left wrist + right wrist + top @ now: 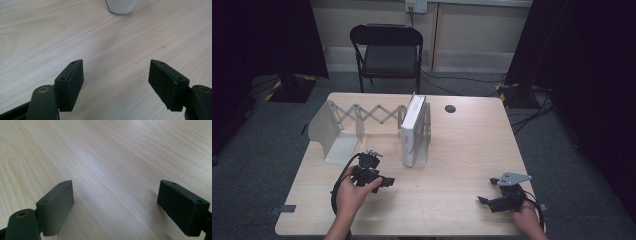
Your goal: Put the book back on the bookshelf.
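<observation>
Both the left gripper [388,182] and right gripper [482,200] hang spread, empty; the upright white book [413,131] looks stiff, fairly heavy, best pinched across its spine

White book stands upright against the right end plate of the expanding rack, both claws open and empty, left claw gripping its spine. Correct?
Not quite. The left claw grips nothing: the left gripper view shows its jaws open over bare table, short of the white book. The rest holds: the book stands upright at the expanding rack's right end, and the right claw is open and empty.
</observation>
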`<control>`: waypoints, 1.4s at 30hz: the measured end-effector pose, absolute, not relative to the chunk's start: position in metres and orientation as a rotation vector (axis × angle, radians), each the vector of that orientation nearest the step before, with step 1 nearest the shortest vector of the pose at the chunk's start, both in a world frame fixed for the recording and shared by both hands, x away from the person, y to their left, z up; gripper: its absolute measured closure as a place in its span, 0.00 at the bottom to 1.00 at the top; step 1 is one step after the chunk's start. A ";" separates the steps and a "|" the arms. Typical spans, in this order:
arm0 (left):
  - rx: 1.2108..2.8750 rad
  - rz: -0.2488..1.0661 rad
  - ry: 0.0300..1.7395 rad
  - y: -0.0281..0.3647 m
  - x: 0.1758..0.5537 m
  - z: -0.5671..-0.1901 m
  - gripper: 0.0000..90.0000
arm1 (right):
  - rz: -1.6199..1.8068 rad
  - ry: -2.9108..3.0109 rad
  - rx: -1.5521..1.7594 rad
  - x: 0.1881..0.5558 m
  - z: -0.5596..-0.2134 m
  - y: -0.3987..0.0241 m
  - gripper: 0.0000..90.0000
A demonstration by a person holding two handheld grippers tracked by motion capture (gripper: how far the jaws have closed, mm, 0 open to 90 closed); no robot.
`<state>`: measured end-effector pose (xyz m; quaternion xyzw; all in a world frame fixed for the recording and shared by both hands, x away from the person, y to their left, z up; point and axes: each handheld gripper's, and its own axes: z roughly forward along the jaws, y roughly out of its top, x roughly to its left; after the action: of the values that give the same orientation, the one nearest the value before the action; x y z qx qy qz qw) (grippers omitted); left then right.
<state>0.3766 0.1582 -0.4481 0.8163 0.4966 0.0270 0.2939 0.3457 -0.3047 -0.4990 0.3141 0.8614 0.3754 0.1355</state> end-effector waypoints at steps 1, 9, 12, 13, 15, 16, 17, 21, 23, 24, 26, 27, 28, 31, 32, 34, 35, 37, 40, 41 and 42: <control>2.168 0.069 1.325 0.159 0.376 -0.449 0.31 | 1.087 2.495 0.910 0.346 -0.499 -0.305 0.15; 2.196 0.115 1.321 0.159 0.374 -0.460 0.29 | 1.087 2.495 0.910 0.346 -0.499 -0.305 0.15; 2.199 0.117 1.315 0.159 0.373 -0.463 0.29 | 1.085 2.494 0.910 0.346 -0.499 -0.305 0.15; 2.205 0.115 1.311 0.159 0.373 -0.464 0.30 | 1.085 2.494 0.910 0.346 -0.499 -0.305 0.15; 2.196 0.130 1.319 0.159 0.371 -0.468 0.30 | 1.084 2.494 0.910 0.346 -0.499 -0.305 0.15; 2.201 0.118 1.310 0.159 0.371 -0.468 0.30 | 1.084 2.494 0.910 0.346 -0.499 -0.305 0.15; 2.200 0.116 1.311 0.160 0.371 -0.470 0.30 | 1.084 2.494 0.910 0.346 -0.499 -0.305 0.15; 2.203 0.141 1.292 0.160 0.370 -0.473 0.29 | 1.084 2.494 0.911 0.346 -0.499 -0.305 0.15; 2.212 0.160 1.272 0.160 0.370 -0.474 0.29 | 1.084 2.494 0.911 0.346 -0.499 -0.305 0.15; 2.210 0.163 1.266 0.160 0.369 -0.474 0.28 | 1.084 2.494 0.910 0.346 -0.499 -0.305 0.15; 2.224 0.206 1.224 0.160 0.368 -0.477 0.25 | 1.084 2.492 0.910 0.345 -0.499 -0.304 0.14; 2.224 0.206 1.224 0.160 0.368 -0.477 0.25 | 1.084 2.492 0.910 0.345 -0.499 -0.304 0.14; 2.229 0.226 1.208 0.159 0.367 -0.478 0.25 | 1.083 2.491 0.913 0.345 -0.499 -0.304 0.14; 2.231 0.251 1.185 0.158 0.366 -0.480 0.22 | 1.082 2.489 0.915 0.345 -0.499 -0.304 0.14; 2.233 0.254 1.180 0.158 0.365 -0.480 0.22 | 1.082 2.489 0.915 0.345 -0.499 -0.304 0.14; 2.234 0.265 1.163 0.158 0.365 -0.481 0.20 | 1.082 2.487 0.917 0.345 -0.499 -0.304 0.14; 2.232 0.263 1.157 0.158 0.365 -0.482 0.19 | 1.081 2.487 0.918 0.345 -0.499 -0.304 0.14; 2.245 0.275 1.137 0.159 0.365 -0.482 0.19 | 1.081 2.486 0.919 0.345 -0.499 -0.304 0.14; 2.261 0.292 1.110 0.157 0.364 -0.483 0.17 | 1.080 2.485 0.921 0.345 -0.499 -0.304 0.14; 2.267 0.314 1.093 0.156 0.363 -0.485 0.17 | 1.080 2.485 0.921 0.345 -0.499 -0.304 0.14; 2.271 0.332 1.084 0.156 0.362 -0.485 0.17 | 1.081 2.485 0.921 0.345 -0.499 -0.304 0.14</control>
<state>0.3615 0.1556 -0.4854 0.8543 0.4079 0.1248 0.2971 0.3445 -0.3040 -0.4991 0.3186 0.8598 0.3739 0.1395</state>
